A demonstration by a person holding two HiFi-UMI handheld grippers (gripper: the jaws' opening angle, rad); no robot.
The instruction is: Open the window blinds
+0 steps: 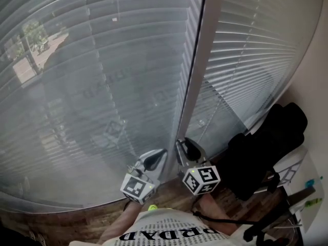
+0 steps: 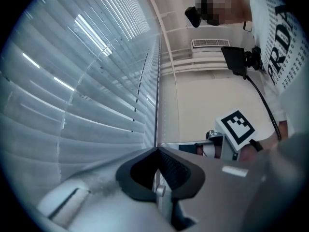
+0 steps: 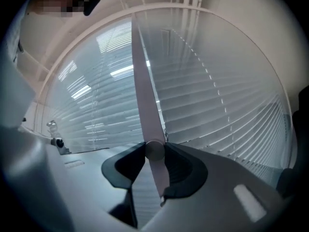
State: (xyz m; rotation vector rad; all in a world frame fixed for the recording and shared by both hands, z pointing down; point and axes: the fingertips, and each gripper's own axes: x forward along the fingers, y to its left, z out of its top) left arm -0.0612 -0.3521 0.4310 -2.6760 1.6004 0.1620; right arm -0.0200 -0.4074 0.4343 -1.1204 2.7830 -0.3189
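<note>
Two panels of grey slatted blinds cover the window, the left blind and the right blind; their slats lie nearly flat against the glass. A long pale tilt wand hangs down between them. My right gripper is shut on the wand's lower part; in the right gripper view the wand runs between both pads at the right gripper. My left gripper sits just left of it, close to the left blind. The left gripper is shut, its tips meeting on nothing.
A black chair with dark cloth over it stands at the right, close to the right blind. Wooden floor runs below the window. The person's printed shirt fills the bottom edge. A desk corner with small items is at far right.
</note>
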